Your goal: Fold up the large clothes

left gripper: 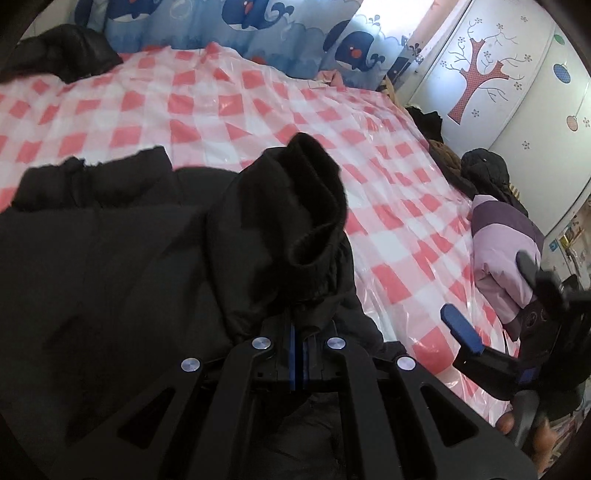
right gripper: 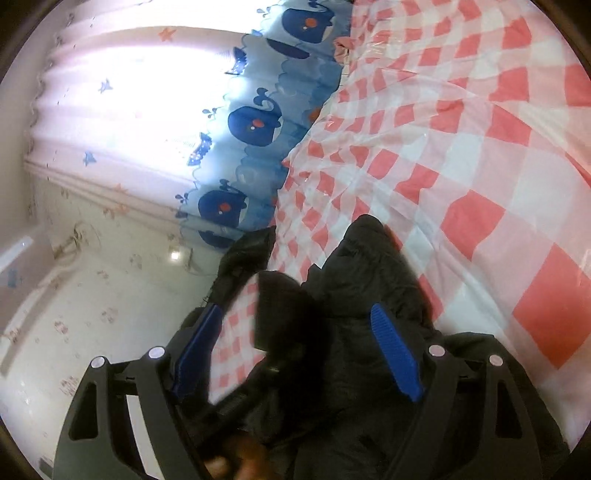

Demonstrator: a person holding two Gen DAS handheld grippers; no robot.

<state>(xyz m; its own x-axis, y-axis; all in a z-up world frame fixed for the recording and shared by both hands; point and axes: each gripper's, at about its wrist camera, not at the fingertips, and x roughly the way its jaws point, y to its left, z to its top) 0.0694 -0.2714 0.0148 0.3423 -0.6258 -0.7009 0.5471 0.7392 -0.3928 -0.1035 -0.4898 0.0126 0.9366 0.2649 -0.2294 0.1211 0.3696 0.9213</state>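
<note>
So your left hand-held gripper (left gripper: 298,343) is pinched tight on the black jacket (left gripper: 110,266), right at the base of the sleeve, and the sleeve cuff (left gripper: 314,192) sticks up straight ahead of the fingers. Most of the jacket lies ahead and to the left of that hand-held gripper, flat on the bed (left gripper: 388,192) with the pink checked plastic cover. Your right hand-held gripper (right gripper: 295,354) is spread wide, with a bunch of jacket fabric sitting between the fingers but not clamped; seen from the left, it sits off to the right near the bed edge. My guess is the left one's the nearer to the sleeve, so it carries the sleeve across the body. Further out there's a whale curtain (left gripper: 258,22) past the bed.
</note>
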